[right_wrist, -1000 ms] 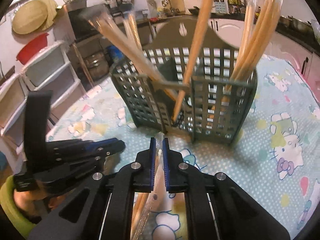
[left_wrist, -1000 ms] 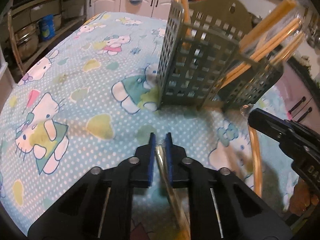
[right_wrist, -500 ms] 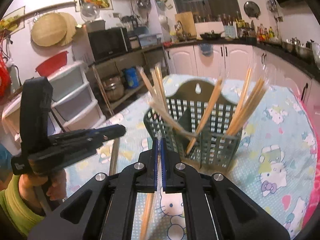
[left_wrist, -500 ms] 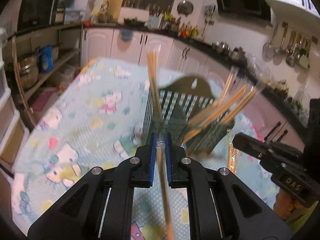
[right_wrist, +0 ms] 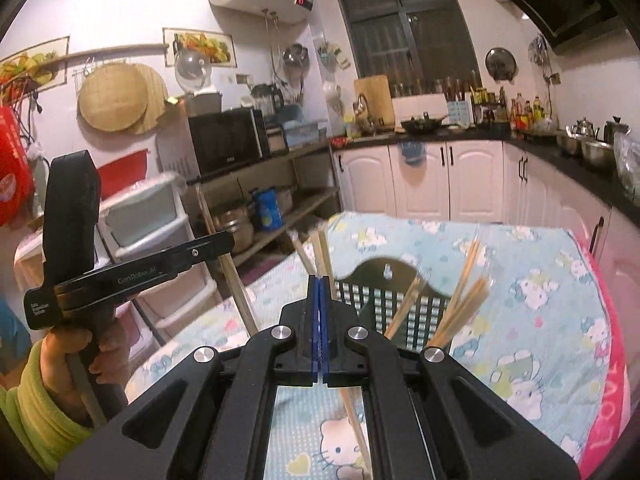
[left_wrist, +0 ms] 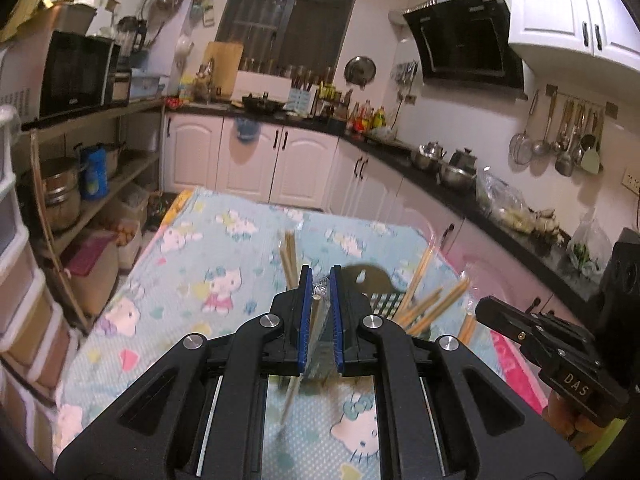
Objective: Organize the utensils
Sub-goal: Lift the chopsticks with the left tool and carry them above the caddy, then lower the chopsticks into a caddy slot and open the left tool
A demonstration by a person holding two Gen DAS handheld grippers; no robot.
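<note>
Filled caddy (right_wrist: 404, 312) just past claws.

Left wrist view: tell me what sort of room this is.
A home kitchen, most likely: a range hood on the wall, ladles and strainers hanging from a rail, and white cabinets under a dark countertop crowded with pots and bottles.

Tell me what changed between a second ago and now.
Both grippers rose well above the table, each lifting a wrapped chopstick pair: the left gripper and right gripper, whose jaws pinched tighter. The green basket and its chopsticks stayed on the tablecloth.
</note>
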